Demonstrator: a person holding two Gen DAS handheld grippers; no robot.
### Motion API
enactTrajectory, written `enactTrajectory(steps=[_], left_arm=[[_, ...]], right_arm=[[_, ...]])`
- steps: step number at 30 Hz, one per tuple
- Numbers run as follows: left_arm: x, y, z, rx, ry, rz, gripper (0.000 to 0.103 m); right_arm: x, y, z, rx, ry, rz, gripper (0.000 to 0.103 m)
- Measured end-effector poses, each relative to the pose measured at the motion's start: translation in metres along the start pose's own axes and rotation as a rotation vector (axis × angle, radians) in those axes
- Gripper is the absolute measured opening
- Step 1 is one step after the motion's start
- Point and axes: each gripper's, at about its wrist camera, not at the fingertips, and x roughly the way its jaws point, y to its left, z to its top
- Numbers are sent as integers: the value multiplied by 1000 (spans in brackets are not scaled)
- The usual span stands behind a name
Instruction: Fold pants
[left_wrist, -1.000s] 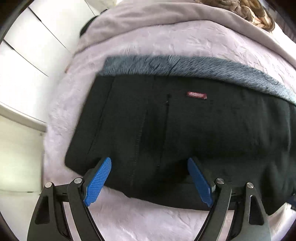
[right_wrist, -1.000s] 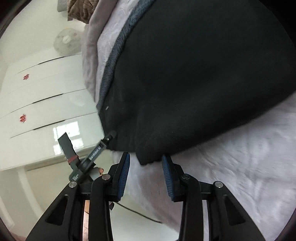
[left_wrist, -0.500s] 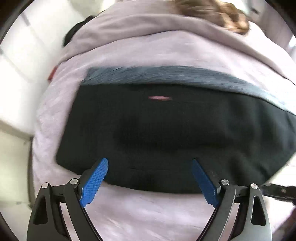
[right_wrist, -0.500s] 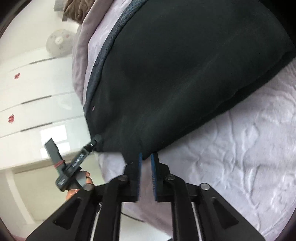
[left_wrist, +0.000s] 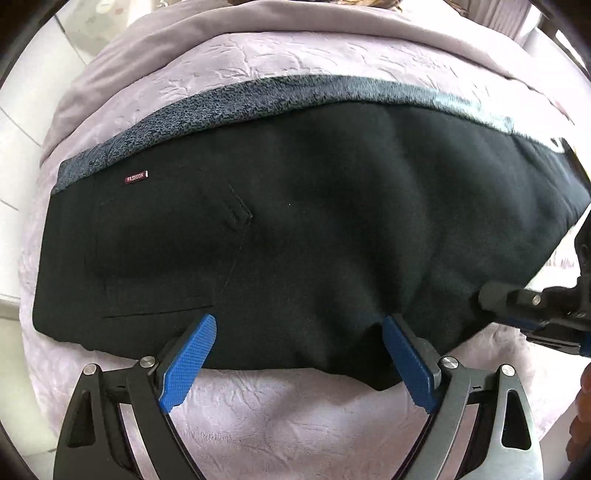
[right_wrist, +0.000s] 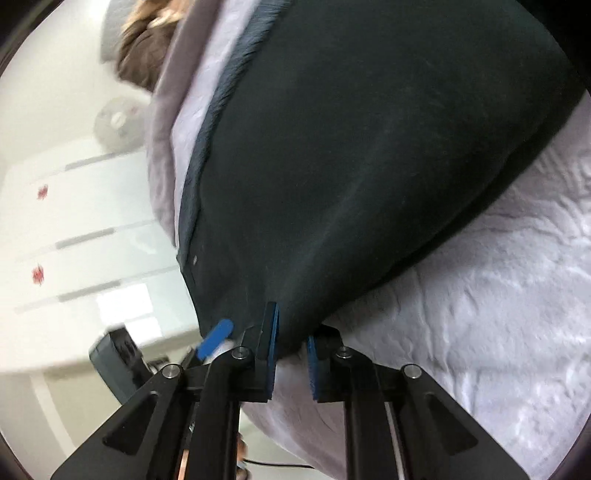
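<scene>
Since a second ago the left gripper (left_wrist: 299, 354) has been sliding sideways along the near edge of the pants (left_wrist: 295, 229), so the red label (left_wrist: 136, 178) that sat near the middle of its view is now lying far to the left. The pants are lying flat across the lilac bed cover (left_wrist: 295, 406), already doubled lengthways by the look of it, with a band of grey fleece lining (left_wrist: 221, 107) showing along the far edge.

The right gripper (right_wrist: 291, 350) has just been closing: its blue fingers (right_wrist: 271, 354), which stood apart around a corner of the black cloth a second ago, are now pinching that near corner, with the cloth bunching between them. The left view is showing it at the right-hand end of the garment.

The left gripper's fingers (left_wrist: 188, 362) have been opening further and are now standing wide, straddling the near hem without pressing on it; nothing is being held there.

Judging from this, one end is secured while the left is still looking for its hold, so the next fold is probably waiting on a second grip along the same edge.
</scene>
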Motion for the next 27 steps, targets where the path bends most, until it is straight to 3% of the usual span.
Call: enactTrajectory(steps=[4, 7, 9, 13, 16, 18, 20, 23, 27], left_arm=[[6, -8, -5, 25, -15, 44, 93], [6, -11, -5, 3, -11, 29, 93], [6, -9, -7, -3, -11, 24, 93], [3, -9, -4, -12, -11, 26, 93], [0, -14, -7, -13, -16, 21, 93], [-8, -13, -8, -17, -15, 13, 93], [-9, -7, -10, -29, -21, 3, 93], [-14, 3, -9, -62, -12, -23, 93], [-33, 25, -8, -120, -28, -17, 93]], right_arm=[[4, -21, -2, 30, -1, -39, 12], [-2, -5, -1, -41, 33, -97, 16], [-7, 16, -2, -127, 64, -159, 17], [-45, 59, -2, -391, -36, -293, 18], [-53, 56, 19, -407, -87, -404, 17], [-43, 34, 29, -352, -30, -503, 6], [-43, 22, 30, -295, -14, -487, 2], [-48, 23, 21, -304, 1, -543, 8], [-56, 65, 20, -376, 35, -467, 10]])
